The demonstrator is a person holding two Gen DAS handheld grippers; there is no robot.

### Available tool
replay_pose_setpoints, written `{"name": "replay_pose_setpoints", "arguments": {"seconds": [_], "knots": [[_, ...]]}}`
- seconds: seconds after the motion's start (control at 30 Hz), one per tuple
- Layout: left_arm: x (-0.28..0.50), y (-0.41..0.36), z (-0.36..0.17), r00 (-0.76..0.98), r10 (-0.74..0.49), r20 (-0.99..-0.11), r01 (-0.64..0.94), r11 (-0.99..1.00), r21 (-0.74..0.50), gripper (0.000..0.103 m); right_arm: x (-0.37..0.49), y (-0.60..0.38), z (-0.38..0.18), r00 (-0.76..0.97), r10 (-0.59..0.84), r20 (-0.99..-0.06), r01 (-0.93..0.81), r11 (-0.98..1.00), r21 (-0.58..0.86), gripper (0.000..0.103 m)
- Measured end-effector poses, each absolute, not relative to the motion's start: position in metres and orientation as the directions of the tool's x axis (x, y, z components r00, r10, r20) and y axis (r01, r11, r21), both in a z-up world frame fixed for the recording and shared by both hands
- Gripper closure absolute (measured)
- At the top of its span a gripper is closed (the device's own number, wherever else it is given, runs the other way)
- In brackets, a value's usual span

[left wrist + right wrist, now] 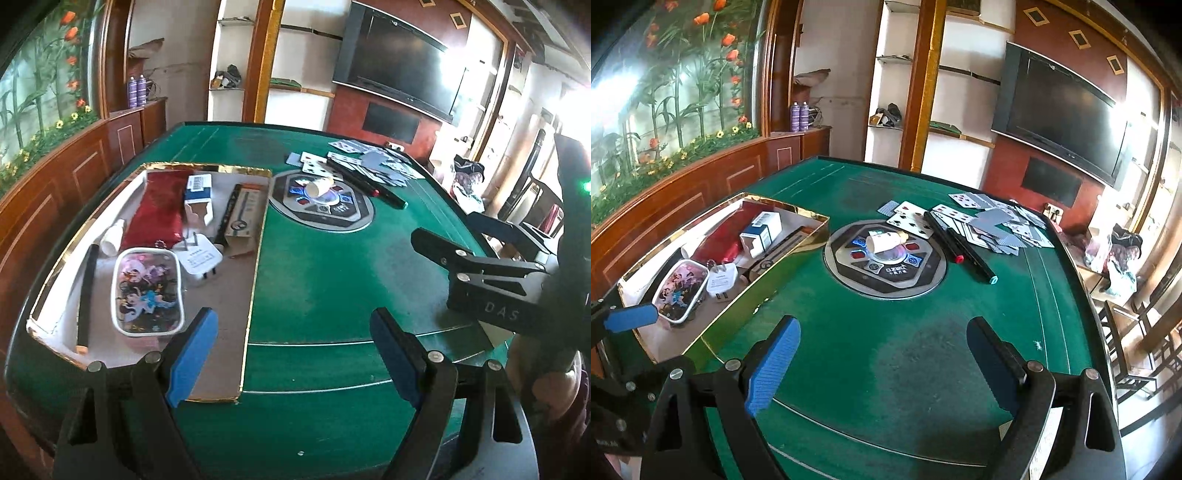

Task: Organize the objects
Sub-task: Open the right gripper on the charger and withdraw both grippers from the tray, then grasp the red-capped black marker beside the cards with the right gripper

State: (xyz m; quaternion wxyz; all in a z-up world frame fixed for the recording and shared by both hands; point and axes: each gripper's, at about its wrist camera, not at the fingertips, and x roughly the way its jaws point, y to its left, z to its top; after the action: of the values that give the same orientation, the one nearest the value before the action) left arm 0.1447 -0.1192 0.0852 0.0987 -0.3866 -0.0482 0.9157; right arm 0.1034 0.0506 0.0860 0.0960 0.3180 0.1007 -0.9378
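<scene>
Both grippers hung over the green worktop [886, 350] with nothing between their blue pads. The left gripper [293, 354] had its jaws spread wide, and so did the right gripper [882, 360].

Ahead and to the left of the left gripper lay the gold-rimmed tray [255, 258]. Just beyond its left finger, inside the tray, sat a cartoon-printed case [147, 291], with a white charger plug [199, 260] touching the case's far corner. Farther in lay a red pouch [160, 206], a blue-and-white box [197, 197], and a long dark box [240, 214].

Straight ahead of the right gripper, on the worktop's round centre panel [886, 260], a small white bottle [886, 242] lay on its side. Beyond and to the right, two black markers [964, 247] lay side by side, next to scattered playing cards [990, 221].
</scene>
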Motion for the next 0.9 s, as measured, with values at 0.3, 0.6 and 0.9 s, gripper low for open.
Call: {"name": "replay_pose_setpoints", "arguments": {"seconds": [0.3,0.6,0.9], "knots": [[0.135,-0.116,0.077,-0.656,0.237,-0.717,-0.149,-0.971,-0.185,0.019,0.093,0.052,0.077,-0.765,-0.103,-0.636,0.237,-0.963,-0.129,0.008],[0.11,-0.088,0.08,-0.635,0.319,-0.703,-0.207,-0.948,-0.243,0.019,0.076,0.065,0.076,-0.745,-0.081,-0.662,0.229,-0.963,-0.141,0.008],[0.044,-0.042,0.073,-0.625,0.417,-0.66,-0.269,-0.909,-0.319,0.016,0.017,0.179,0.111,-0.695,-0.069,-0.716,0.058,-0.998,0.04,0.008]]}}
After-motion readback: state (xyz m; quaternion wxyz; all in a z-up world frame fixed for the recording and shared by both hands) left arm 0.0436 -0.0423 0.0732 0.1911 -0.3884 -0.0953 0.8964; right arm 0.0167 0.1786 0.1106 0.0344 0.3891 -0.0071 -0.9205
